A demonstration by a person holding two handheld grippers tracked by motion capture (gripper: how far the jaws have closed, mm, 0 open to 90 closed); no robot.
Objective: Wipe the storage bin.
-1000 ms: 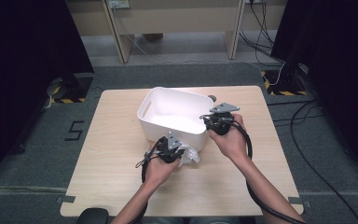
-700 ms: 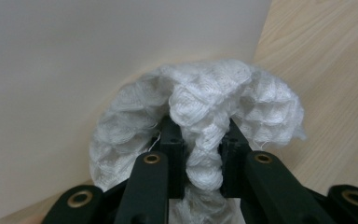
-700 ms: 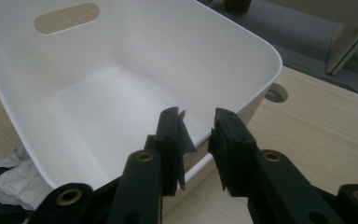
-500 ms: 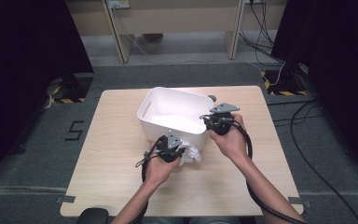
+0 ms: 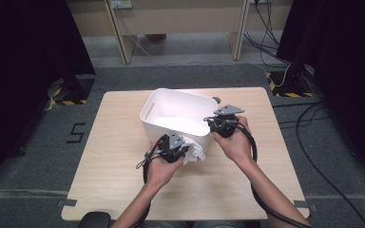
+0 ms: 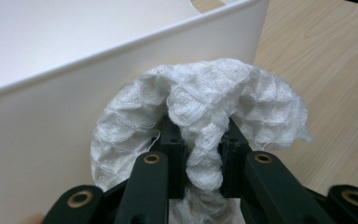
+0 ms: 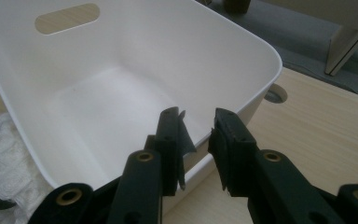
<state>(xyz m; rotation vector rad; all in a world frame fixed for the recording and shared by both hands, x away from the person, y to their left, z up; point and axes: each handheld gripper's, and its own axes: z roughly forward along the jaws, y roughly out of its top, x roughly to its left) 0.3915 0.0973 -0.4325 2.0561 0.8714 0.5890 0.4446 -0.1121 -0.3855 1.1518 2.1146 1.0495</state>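
Left gripper view: cloth (image 6: 200, 116) pinched by left gripper (image 6: 199, 154); weave visible.

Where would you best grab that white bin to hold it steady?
By the thin rim of the bin, probably from above, one jaw inside the wall and one outside. The right gripper straddles the near rim like that; the upright wall suits it.

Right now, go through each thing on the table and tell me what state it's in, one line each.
White bin: upright on the table, nothing inside.
White cloth: bunched up, outside the bin against its near wall.
Left tool: shut on the cloth.
Right tool: one jaw inside and one outside the bin's rim; whether they press it is unclear.
Wooden table: level, with a round hole by the bin's far corner.
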